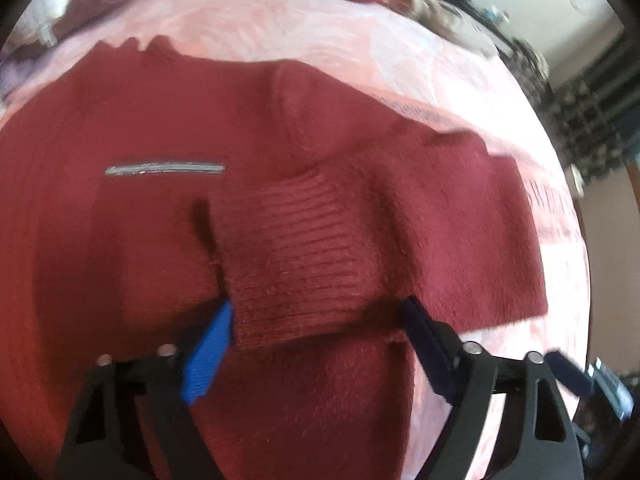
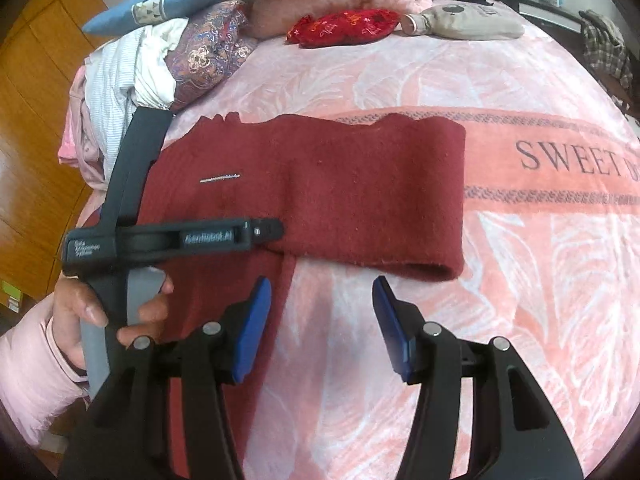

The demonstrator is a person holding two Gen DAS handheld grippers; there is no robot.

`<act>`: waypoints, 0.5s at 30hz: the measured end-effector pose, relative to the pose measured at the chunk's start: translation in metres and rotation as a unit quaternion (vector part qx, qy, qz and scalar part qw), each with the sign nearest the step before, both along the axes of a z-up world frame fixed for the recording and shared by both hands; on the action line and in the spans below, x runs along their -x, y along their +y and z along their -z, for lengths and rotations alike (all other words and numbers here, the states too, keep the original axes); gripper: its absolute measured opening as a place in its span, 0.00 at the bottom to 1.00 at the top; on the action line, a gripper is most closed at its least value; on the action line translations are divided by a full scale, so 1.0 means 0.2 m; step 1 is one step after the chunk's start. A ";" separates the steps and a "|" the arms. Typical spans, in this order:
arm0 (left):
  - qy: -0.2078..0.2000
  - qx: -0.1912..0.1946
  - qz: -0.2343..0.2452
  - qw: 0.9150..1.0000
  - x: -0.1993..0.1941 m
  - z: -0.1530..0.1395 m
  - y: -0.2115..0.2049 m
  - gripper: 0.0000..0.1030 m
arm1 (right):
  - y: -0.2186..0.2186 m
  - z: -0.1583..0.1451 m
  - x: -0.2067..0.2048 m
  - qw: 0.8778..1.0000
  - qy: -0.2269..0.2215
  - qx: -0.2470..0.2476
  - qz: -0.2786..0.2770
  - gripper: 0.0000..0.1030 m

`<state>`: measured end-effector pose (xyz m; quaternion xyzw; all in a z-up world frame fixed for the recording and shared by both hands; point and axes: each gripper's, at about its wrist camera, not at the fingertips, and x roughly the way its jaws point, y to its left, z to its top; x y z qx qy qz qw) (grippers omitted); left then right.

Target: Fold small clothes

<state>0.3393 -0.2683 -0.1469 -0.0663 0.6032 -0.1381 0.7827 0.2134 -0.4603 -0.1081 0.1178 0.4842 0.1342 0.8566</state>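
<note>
dark red knit, fuzzy and thick: the sweater point(image 2: 360, 188) lies flat on a pink blanket point(image 2: 500, 320) with pale leaf shapes and a band lettered "sweet". a short silver strip point(image 2: 220, 178) sits on the sweater's chest.

in the left wrist view one sleeve is folded across the body, and its ribbed cuff point(image 1: 296, 256) lies right in front of the left gripper point(image 1: 316, 324). the blue fingers point(image 1: 208, 352) are spread wide, one at each side of the cuff's near edge. the picture is blurred here, so whether the pads touch the knit is hard to say; nothing is pinched between them.

in the right wrist view the right gripper point(image 2: 322, 316) hangs over bare blanket just beside the sweater's lower edge, its jaws apart and holding nothing. the folded sleeve runs out to the right on the blanket. the left gripper's black body point(image 2: 172, 240) lies across the sweater at the left, held by the left hand point(image 2: 100, 312) in a pale pink cuff.

at the far end of the bed rest a pile of clothes point(image 2: 132, 76), a blue cushion point(image 2: 156, 6), a red embroidered pouch point(image 2: 344, 26) and a grey pillow point(image 2: 468, 20).
</note>
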 end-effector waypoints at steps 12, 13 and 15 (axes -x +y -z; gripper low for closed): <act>-0.043 0.049 0.051 0.997 0.03 -0.15 0.00 0.13 | -0.02 0.00 0.02 1.000 -0.001 -0.018 0.019 0.50; -0.052 0.051 0.051 0.996 0.04 -0.18 0.02 0.12 | -0.02 -0.01 0.03 1.000 -0.002 -0.018 0.020 0.50; -0.080 0.052 0.043 0.994 0.04 -0.26 0.08 0.12 | -0.02 -0.02 0.04 1.000 -0.004 -0.020 0.023 0.50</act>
